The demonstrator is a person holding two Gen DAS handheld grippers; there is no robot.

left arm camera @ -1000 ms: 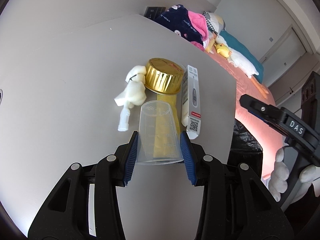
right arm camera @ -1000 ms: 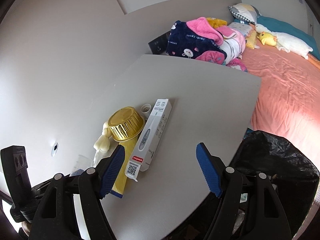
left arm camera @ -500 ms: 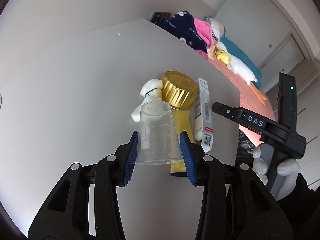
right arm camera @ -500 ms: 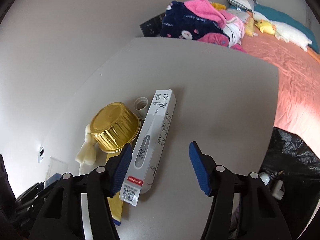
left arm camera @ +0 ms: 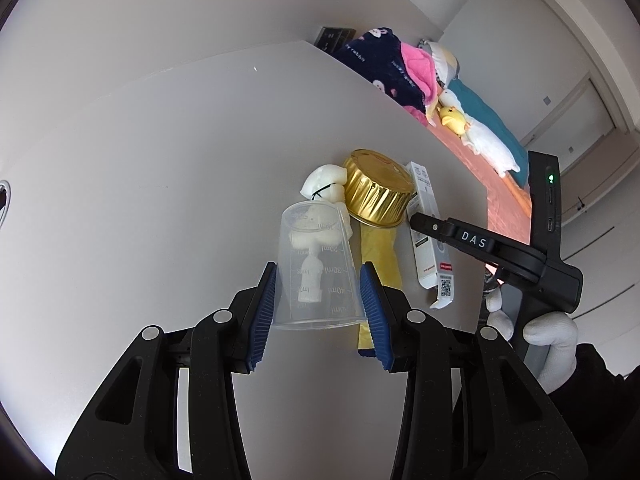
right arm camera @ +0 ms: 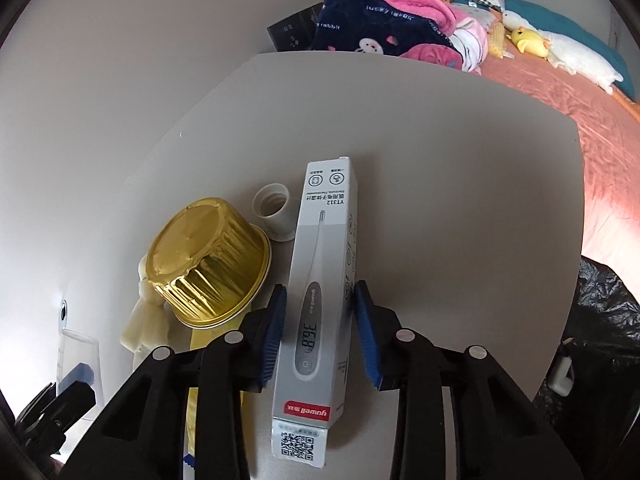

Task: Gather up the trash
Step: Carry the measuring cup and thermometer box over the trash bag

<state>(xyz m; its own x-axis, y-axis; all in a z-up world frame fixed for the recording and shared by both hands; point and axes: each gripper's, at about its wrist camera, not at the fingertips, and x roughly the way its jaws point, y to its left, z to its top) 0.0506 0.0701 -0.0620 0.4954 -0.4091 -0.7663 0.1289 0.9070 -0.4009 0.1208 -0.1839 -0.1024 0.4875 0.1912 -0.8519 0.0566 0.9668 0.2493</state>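
My left gripper [left arm camera: 320, 308] is shut on a clear plastic measuring cup [left arm camera: 314, 268], held upside down above the grey table [left arm camera: 160, 160]. My right gripper [right arm camera: 320, 332] is open, its jaws standing on either side of the white thermometer box [right arm camera: 320, 300] lying on the table; small gaps show at each pad. The box also shows in the left wrist view [left arm camera: 430, 236]. An upturned gold foil cup [right arm camera: 208, 260], a cream crumpled wad [left arm camera: 324, 184], a yellow packet [left arm camera: 378, 248] and a small white cap [right arm camera: 276, 208] lie beside it.
A black trash bag [right arm camera: 600, 340] hangs open at the table's right edge. A bed with an orange sheet [right arm camera: 580, 92], blankets [right arm camera: 384, 20] and plush toys lies beyond the table. A wall stands to the left.
My right gripper has moved forward and down over the thermometer box and narrowed around it. My left gripper has lifted and drawn the cup back to the left.
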